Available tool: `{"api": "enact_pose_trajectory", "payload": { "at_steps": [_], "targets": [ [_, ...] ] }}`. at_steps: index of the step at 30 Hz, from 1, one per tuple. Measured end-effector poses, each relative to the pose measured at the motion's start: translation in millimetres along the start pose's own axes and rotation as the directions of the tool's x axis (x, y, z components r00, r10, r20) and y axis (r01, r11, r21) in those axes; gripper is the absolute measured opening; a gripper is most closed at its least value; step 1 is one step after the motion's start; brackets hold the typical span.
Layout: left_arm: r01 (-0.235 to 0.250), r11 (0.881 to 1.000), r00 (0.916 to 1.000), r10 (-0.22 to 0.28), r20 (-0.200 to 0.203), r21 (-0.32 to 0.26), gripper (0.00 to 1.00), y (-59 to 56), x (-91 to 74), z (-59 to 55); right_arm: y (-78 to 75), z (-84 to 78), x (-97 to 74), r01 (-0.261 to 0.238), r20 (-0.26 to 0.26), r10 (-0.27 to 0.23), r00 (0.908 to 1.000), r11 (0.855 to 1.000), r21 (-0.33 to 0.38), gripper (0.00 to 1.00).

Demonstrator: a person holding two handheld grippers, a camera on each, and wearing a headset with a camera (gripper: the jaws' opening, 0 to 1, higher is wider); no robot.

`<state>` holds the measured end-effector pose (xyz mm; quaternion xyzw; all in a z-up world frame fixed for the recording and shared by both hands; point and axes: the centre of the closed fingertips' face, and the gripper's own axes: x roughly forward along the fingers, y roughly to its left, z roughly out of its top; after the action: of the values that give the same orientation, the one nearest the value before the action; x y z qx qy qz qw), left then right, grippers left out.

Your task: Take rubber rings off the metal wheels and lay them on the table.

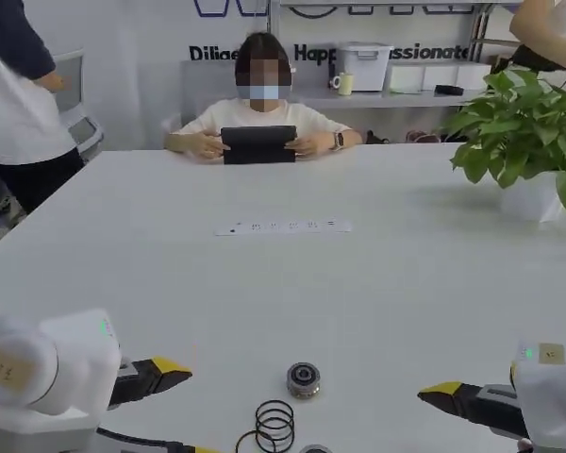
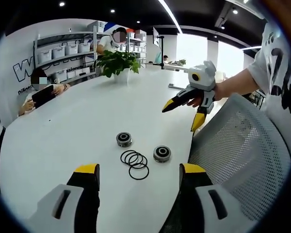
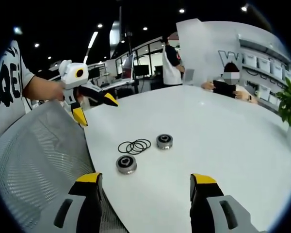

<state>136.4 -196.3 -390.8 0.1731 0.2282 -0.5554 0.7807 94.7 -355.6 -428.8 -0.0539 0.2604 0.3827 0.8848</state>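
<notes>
Head view takes in dark lettering [image 1: 212, 53] on the far wall, readable only in part as "Dilig", "Happ" and "ssionate", with a seated person holding a tablet [image 1: 258, 144] in front of it. From the left gripper view a big "W" [image 2: 20, 72] shows on that wall beside the shelves. On the white table [image 1: 283, 283] a loose cluster of black rubber rings [image 2: 134, 164] lies overlapping. It sits between two metal wheels: one wheel [image 2: 124, 139] further in, the other wheel [image 2: 162, 153] near the table's edge. The left gripper [image 2: 140, 170] is held low at the near edge, its yellow-tipped jaws spread wide and holding nothing. The right gripper [image 3: 146, 178] is held on the other side, pointing inward, jaws likewise wide apart and empty. A potted plant [image 1: 524, 127] stands far off to the right.
</notes>
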Motion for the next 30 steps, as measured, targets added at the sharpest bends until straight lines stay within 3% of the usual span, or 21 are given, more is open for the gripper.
{"api": "enact_pose_trajectory", "payload": {
  "at_steps": [20,30],
  "targets": [
    [-0.005,1.000,1.0000,0.005,0.007,0.000,0.64,1.1,-5.5,7.7,-2.2,4.2,-11.3,0.021,0.005,-0.021,0.9998,1.000,-0.001,0.73],
    [-0.005,1.000,1.0000,0.005,0.003,-0.010,0.64,-2.1,-10.1,5.3,-0.2,4.1,-15.1,0.019,0.005,-0.019,0.9998,1.000,-0.004,0.72]
  ]
}}
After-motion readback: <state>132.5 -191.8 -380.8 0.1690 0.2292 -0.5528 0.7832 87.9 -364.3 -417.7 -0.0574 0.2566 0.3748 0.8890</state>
